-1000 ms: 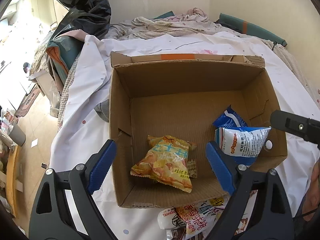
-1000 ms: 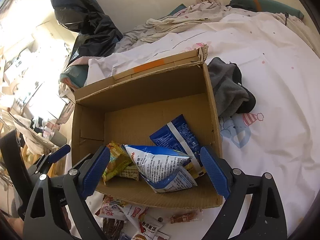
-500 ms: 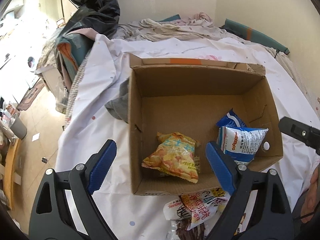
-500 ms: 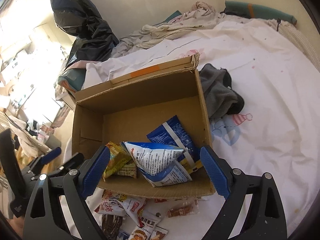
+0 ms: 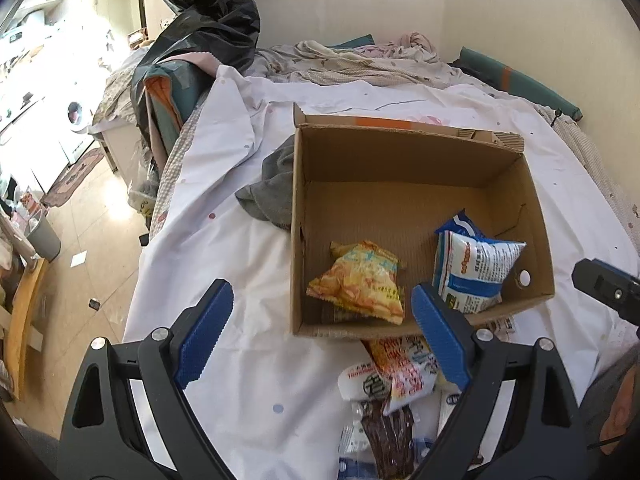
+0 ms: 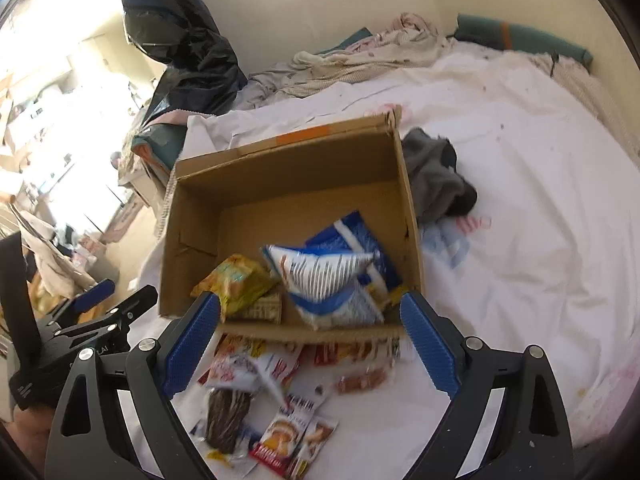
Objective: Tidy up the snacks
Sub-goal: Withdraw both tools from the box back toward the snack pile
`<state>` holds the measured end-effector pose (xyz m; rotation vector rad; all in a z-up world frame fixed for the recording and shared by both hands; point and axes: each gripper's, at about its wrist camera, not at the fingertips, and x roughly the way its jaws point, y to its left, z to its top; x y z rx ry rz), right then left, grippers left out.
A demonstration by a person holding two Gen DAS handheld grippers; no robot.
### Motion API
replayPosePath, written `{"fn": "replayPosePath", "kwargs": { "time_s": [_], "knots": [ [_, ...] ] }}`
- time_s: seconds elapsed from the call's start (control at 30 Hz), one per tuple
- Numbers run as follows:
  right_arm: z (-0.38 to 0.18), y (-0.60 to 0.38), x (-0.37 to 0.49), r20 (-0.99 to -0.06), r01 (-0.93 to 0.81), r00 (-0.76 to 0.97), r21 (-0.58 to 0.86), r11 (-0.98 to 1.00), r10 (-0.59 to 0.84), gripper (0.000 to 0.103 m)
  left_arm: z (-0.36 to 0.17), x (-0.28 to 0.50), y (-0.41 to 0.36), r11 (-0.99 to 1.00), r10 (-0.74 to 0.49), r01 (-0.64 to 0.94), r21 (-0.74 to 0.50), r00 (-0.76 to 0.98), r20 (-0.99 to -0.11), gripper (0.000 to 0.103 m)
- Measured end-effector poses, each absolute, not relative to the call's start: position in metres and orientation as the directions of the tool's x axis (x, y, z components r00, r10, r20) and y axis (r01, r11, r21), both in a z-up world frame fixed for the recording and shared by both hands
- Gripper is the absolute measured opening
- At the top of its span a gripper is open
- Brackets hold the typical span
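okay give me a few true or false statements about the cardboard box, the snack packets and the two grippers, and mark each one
1. The cardboard box holds a yellow snack bag. True.
2. The left gripper grips a packet. False: its jaws are open and empty.
3. Loose snack packets lie on the white sheet in front of the box. True.
4. The blue and white bag lies outside the box. False: it is inside.
5. The right gripper is shut. False: it is open.

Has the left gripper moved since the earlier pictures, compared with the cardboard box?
Yes. The left gripper has drawn back from the cardboard box and toward its left, so more loose snack packets now show in front of the box.
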<state>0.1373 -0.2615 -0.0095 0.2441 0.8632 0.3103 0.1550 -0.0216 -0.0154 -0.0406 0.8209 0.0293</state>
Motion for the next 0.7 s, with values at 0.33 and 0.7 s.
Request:
{"fn": "replayPosePath", "kwargs": {
  "time_s": [0.33, 0.7],
  "knots": [
    [-0.037, -0.294, 0.116, -0.742, -0.044, 0.519, 0.472, 0.881, 0.424, 0.094, -0.028, 0.134, -0.002, 0.991, 0.019, -0.115, -0.066, 0.611, -0.791, 0.089],
    [-0.065, -0.304, 0.122, -0.78, 0.067, 0.443, 0.52, 0.852, 0.441, 0.094, -0.084, 0.124, -0.021, 0.987, -0.063, -0.111, -0.118, 0.405, -0.912, 0.088]
  ]
}}
